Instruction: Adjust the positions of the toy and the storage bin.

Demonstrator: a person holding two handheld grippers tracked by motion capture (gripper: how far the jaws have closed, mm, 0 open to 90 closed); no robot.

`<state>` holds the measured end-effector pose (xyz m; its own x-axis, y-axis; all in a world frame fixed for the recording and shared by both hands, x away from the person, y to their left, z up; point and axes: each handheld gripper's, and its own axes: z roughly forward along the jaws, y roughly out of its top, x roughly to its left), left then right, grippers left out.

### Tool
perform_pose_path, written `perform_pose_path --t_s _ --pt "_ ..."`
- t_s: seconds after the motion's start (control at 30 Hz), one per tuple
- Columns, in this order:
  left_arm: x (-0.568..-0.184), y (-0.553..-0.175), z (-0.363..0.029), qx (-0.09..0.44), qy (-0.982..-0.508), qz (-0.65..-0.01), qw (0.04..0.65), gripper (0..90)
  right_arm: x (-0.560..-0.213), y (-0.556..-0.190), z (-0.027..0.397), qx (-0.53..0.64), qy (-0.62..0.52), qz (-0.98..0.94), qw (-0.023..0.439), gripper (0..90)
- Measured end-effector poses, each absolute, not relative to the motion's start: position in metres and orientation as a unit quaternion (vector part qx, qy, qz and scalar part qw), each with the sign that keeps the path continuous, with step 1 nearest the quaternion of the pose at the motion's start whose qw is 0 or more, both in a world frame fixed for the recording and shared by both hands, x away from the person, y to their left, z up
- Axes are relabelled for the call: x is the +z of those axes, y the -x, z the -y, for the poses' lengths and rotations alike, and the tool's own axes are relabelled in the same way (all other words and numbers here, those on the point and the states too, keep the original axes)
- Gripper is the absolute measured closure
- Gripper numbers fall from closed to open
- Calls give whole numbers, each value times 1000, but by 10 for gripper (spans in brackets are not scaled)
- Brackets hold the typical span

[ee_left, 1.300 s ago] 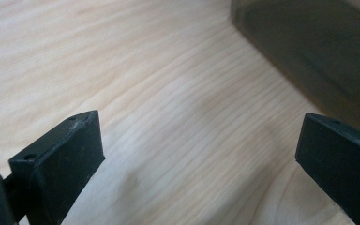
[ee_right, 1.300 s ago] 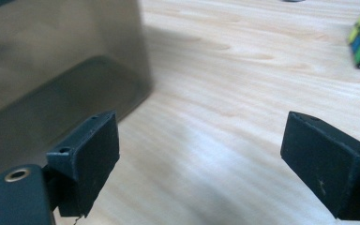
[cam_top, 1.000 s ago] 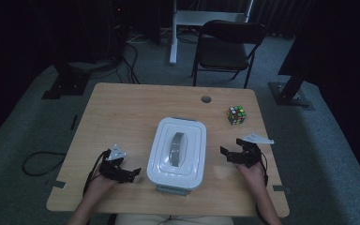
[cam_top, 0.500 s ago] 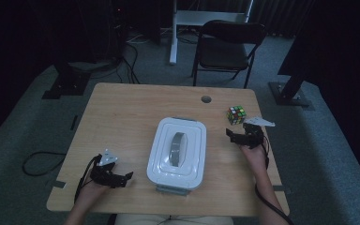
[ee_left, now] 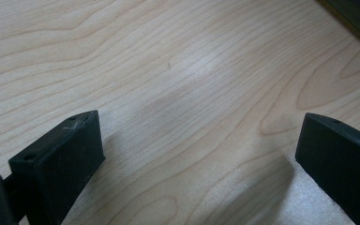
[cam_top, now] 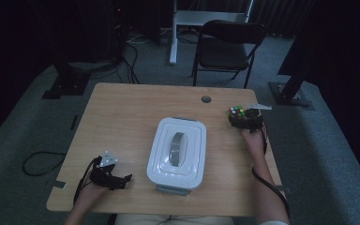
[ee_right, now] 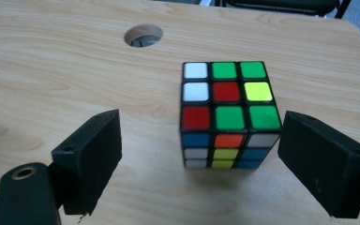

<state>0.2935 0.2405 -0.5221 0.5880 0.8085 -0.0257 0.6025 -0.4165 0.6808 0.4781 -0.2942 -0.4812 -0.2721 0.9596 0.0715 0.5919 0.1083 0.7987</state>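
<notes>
A scrambled puzzle cube stands on the wooden table near its right edge, also seen as the cube from the high view. My right gripper is open, its jaws wide on either side of the cube's near face, the right jaw almost at the cube's corner. In the high view the right gripper sits just behind the cube. My left gripper rests low at the table's front left, open, and the left gripper has bare wood between its jaws.
A white lidded container with a grey handle stands in the table's middle, between the two grippers. A round cable hole lies at the far edge. A folding chair stands beyond the table.
My right gripper has moved forward along the right edge up to the cube. My left gripper has drawn back toward the table's front left corner.
</notes>
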Motion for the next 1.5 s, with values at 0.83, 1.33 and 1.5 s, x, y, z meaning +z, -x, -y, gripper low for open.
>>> perform_pose_path --t_s 0.83,1.33,1.5 --pt "-524 -291 -237 171 -831 -417 326 17 -505 -517 296 326 -584 -709 224 213" --pt "-524 -291 -237 170 -832 -416 326 17 -495 -513 294 312 -581 -712 241 336" --pt "-524 -292 -237 169 -833 -414 326 17 -486 -503 295 325 -570 -716 237 337"
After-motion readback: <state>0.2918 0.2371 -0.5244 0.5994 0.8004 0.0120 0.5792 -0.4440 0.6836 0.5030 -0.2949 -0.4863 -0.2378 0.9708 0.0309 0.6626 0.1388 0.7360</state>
